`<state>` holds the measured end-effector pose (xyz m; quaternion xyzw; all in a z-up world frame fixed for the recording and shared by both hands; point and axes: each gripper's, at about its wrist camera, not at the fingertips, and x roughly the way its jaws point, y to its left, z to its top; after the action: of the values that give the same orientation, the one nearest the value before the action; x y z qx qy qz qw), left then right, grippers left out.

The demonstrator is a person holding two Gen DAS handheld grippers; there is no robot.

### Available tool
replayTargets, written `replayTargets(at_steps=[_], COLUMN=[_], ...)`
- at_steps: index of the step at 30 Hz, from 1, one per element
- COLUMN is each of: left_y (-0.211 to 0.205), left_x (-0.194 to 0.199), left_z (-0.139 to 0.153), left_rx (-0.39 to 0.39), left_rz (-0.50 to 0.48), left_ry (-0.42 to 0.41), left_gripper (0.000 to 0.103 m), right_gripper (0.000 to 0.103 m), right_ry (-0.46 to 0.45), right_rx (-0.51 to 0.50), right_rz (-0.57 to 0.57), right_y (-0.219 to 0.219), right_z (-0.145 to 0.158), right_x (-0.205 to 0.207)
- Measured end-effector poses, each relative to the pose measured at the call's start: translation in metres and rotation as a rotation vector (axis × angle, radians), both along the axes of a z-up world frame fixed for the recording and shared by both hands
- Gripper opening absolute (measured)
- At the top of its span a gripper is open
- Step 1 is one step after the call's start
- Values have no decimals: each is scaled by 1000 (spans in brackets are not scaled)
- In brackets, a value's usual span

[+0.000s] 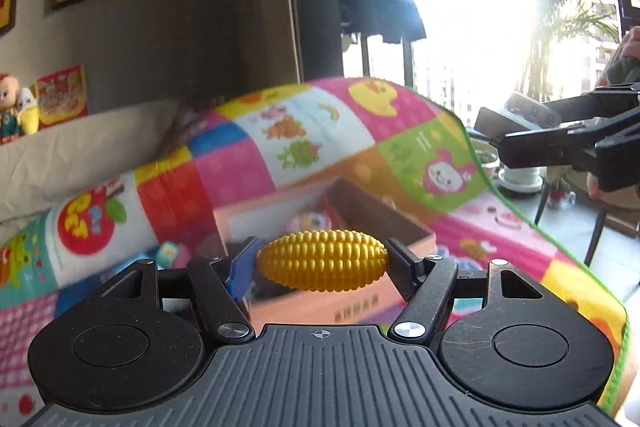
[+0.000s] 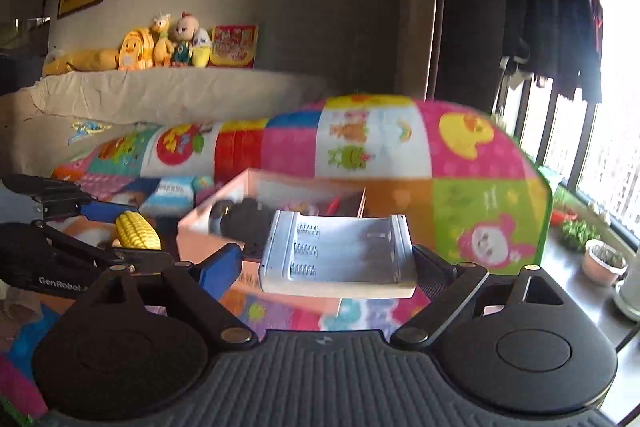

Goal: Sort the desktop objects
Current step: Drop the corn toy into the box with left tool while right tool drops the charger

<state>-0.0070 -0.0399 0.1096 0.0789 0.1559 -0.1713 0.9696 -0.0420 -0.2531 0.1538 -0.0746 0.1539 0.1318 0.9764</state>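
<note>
My left gripper [image 1: 322, 261] is shut on a yellow toy corn cob [image 1: 322, 259], held crosswise above a pink open box [image 1: 332, 215]. The corn [image 2: 138, 231] and the left gripper [image 2: 120, 235] also show at the left of the right wrist view. My right gripper [image 2: 332, 263] is shut on a silver battery charger [image 2: 336, 255], held above the pink box [image 2: 256, 203], which holds a dark object and small toys. The right gripper with the charger [image 1: 516, 119] also shows at the right edge of the left wrist view.
A colourful patchwork play mat [image 2: 400, 147] covers the surface and rises behind the box. A beige sofa [image 2: 160, 95] with plush toys [image 2: 160, 43] stands behind. Small toys [image 2: 176, 191] lie left of the box. Potted plants [image 2: 602, 261] stand by the window at right.
</note>
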Motion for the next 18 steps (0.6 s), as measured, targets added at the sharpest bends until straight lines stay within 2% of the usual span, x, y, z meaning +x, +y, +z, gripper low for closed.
replayTargets(at_steps=[3,5,7,9,10,14,18], left_y=[-12,-14,-6,10,21,56,88], left_x=[39,63,72,64,56,35,23], left_z=[10,7,1,-8,-14,-44,-72], left_rx=[-21,-36,-54,-73,-72,-35,-7], left_rz=[17,12,43,59,78,177,259], left_ry=[-40,0,38,45,44,107,187], left_gripper=[74,84,89,96,97,97,97], right_gripper=[90,91,91,93,94,97,97], right_ry=[-27,-8,62,144,163,176,241], right_rx=[72,106,123,144,150,151,177], right_rz=[30,35,53,27,24,4,-3], right_y=[1,8,16,20,21,17,15], right_z=[33,45,47,40,35,18,11], right_x=[33,64,97,123,129,131,140])
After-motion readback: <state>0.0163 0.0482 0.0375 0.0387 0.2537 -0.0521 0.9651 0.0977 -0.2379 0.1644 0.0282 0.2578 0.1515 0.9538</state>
